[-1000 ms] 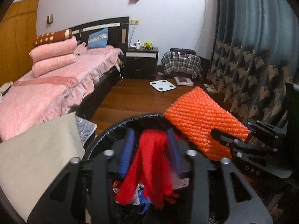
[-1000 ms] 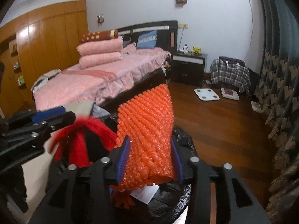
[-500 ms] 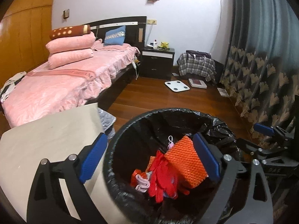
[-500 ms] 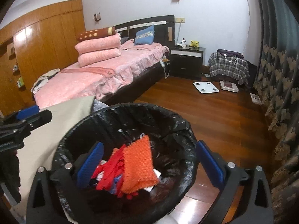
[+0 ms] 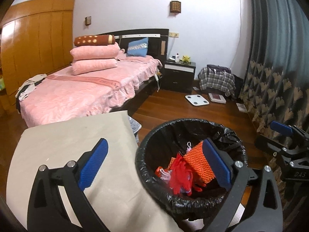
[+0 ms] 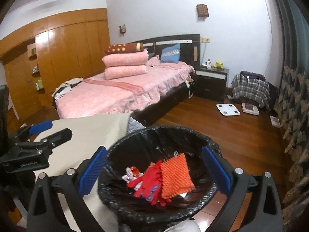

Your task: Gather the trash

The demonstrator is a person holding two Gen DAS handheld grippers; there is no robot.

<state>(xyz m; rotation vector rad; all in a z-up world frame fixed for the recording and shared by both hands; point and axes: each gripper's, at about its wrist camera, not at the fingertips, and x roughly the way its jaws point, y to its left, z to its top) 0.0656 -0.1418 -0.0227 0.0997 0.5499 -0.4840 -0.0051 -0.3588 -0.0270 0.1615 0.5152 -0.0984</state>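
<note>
The left claw [image 5: 154,166] stands spread wide, still opening, nothing between its blue pads. The right claw [image 6: 154,169] gapes as wide, also empty. Below both sits a round bin lined with a black plastic bag [image 6: 123,210], just beside the right edge of the beige worktop [image 5: 73,141]. Inside it lie an orange knobbly foam sheet [image 6: 175,176], a red glove [image 6: 148,181] touching its left side, and small pink-white scraps [image 6: 129,175]. Beyond, a pink-covered bed [image 5: 77,92] stands on the wooden floor [image 6: 231,135].
</note>
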